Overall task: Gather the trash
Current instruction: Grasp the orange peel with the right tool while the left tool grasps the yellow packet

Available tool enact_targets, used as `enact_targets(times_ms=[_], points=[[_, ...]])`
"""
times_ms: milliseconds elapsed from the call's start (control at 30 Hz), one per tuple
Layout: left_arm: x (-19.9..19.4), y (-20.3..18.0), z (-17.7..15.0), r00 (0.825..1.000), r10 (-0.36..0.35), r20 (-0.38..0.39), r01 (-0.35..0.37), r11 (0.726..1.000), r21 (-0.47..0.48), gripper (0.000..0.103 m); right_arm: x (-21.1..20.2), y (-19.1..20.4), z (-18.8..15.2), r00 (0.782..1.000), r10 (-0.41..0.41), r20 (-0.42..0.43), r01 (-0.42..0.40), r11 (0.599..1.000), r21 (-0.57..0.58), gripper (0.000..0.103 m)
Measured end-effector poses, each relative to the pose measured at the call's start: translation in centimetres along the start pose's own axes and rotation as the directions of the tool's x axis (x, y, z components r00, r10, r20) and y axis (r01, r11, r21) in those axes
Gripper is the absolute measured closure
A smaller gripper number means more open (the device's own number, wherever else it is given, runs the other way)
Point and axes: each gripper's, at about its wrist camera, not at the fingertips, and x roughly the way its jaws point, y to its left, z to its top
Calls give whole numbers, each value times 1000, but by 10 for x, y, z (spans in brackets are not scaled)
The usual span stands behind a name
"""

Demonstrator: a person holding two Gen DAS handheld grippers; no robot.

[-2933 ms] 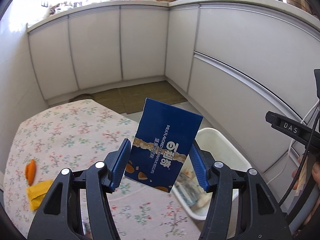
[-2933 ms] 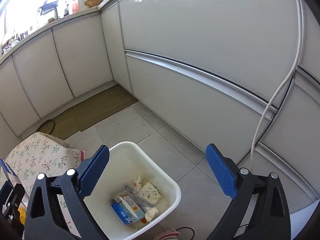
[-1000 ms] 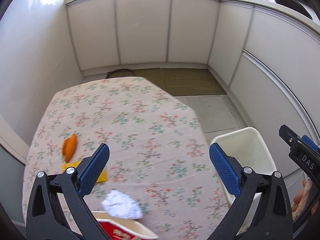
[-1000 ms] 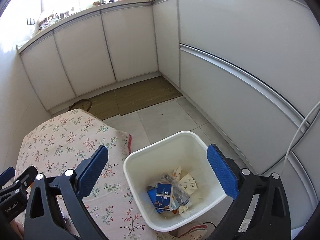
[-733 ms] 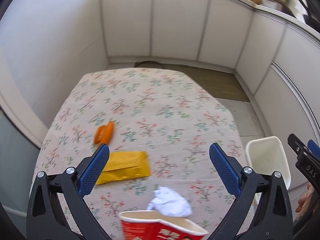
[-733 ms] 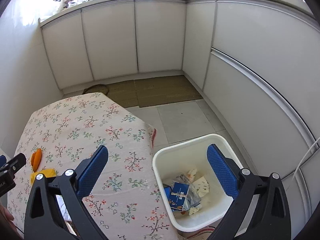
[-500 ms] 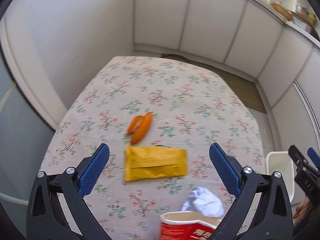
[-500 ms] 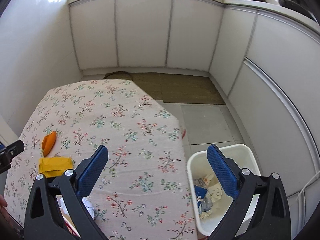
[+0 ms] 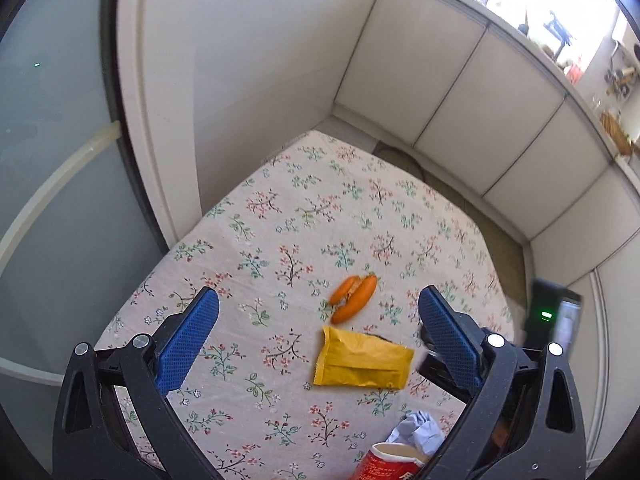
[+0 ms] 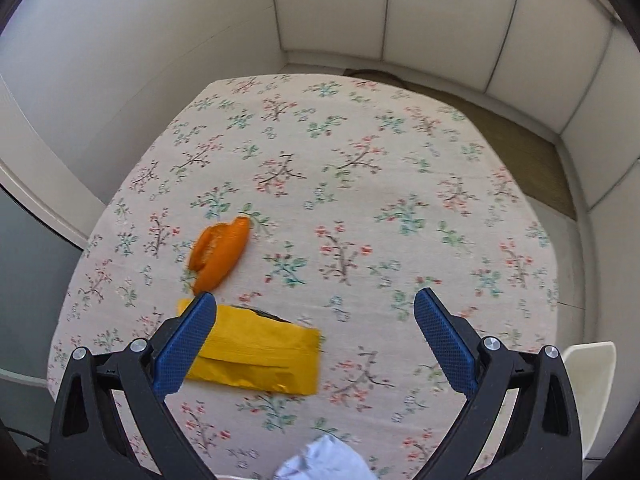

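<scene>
White cabinet fronts [image 10: 332, 4] are seen behind a table covered by a floral tablecloth [image 9: 352, 216]. At the near edge, a red paper cup [image 9: 390, 464] is seen beside a crumpled white tissue [image 9: 418, 432]; its contents cannot be made out. A corner of a white bin [image 10: 592, 376] is glimpsed off the table's right side. A yellow packet [image 9: 362, 362] lies flat, its long axis running left to right, with orange peel [image 9: 354, 298] just beyond it, angled away to the right. The left gripper [image 9: 316, 336] and right gripper [image 10: 314, 340] are both held wide apart above the table, with nothing gripped.
</scene>
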Motion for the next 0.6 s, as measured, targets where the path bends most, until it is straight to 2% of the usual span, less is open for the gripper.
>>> enact_targets(times_ms=[167,300,467,500,533,567,600], points=[[-5,15,11,1000,-12,11,12,999,-52,7,44,33,20,993,80,-86,-78,997,23,7],[-6,23,17,1000,-17,13,18,996,-83,7,73,61,28,990,58,-126,-59,998,-11,7],[-7,29,20,1000,-23,18,25,995,-97,7,98,75,27,989,31,-145,-32,999,-5,8],[-8,30,20,1000,-23,18,25,995,-99,7,102,75,27,988,31,-150,-31,1000,-1,15],[-7,32,20,1000,-25,17,27,994,-104,7,107,75,25,986,31,-163,-31,1000,2,34],[-7,34,21,1000,-27,14,29,993,-111,7,110,74,24,984,31,-174,-30,1000,8,35],[-6,35,21,1000,-28,11,29,993,-113,7,107,74,23,988,29,-149,-28,1000,7,52]])
